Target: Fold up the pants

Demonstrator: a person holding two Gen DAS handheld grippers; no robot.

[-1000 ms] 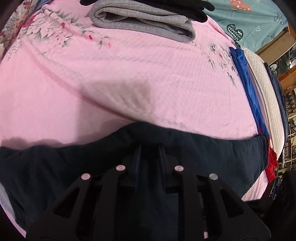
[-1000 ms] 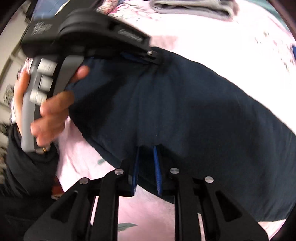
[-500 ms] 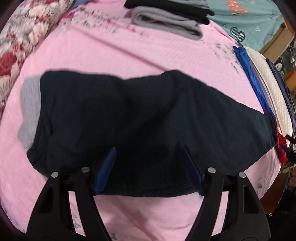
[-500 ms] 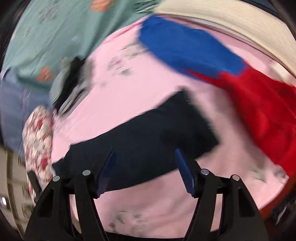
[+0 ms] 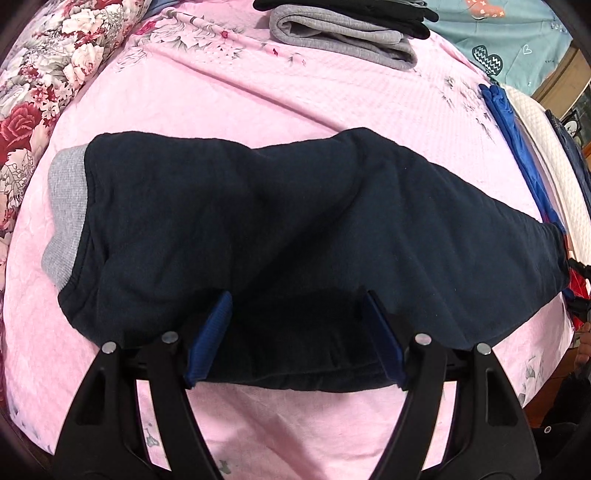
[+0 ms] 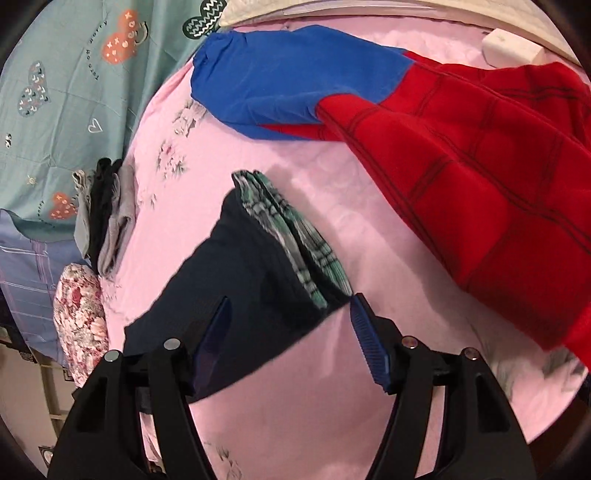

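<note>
Dark navy pants (image 5: 280,229) lie folded lengthwise across the pink bedspread (image 5: 295,99), with a grey cuff (image 5: 66,206) at the left end. My left gripper (image 5: 295,325) is open and empty, just above the pants' near edge. In the right wrist view the same pants (image 6: 236,288) show their other end, with a green plaid lining (image 6: 295,236) at the opening. My right gripper (image 6: 291,332) is open and empty, hovering over that end.
A stack of folded grey and black clothes (image 5: 343,26) lies at the far side of the bed. A blue and red garment (image 6: 424,122) lies to the right of the pants. A floral pillow (image 5: 48,74) sits at the far left. A teal sheet (image 6: 70,81) lies beyond.
Both grippers have let go of the pants and opened. They have pulled back and up, and the pants now lie flat on the bed. The right gripper has swung to the pants' right end.
</note>
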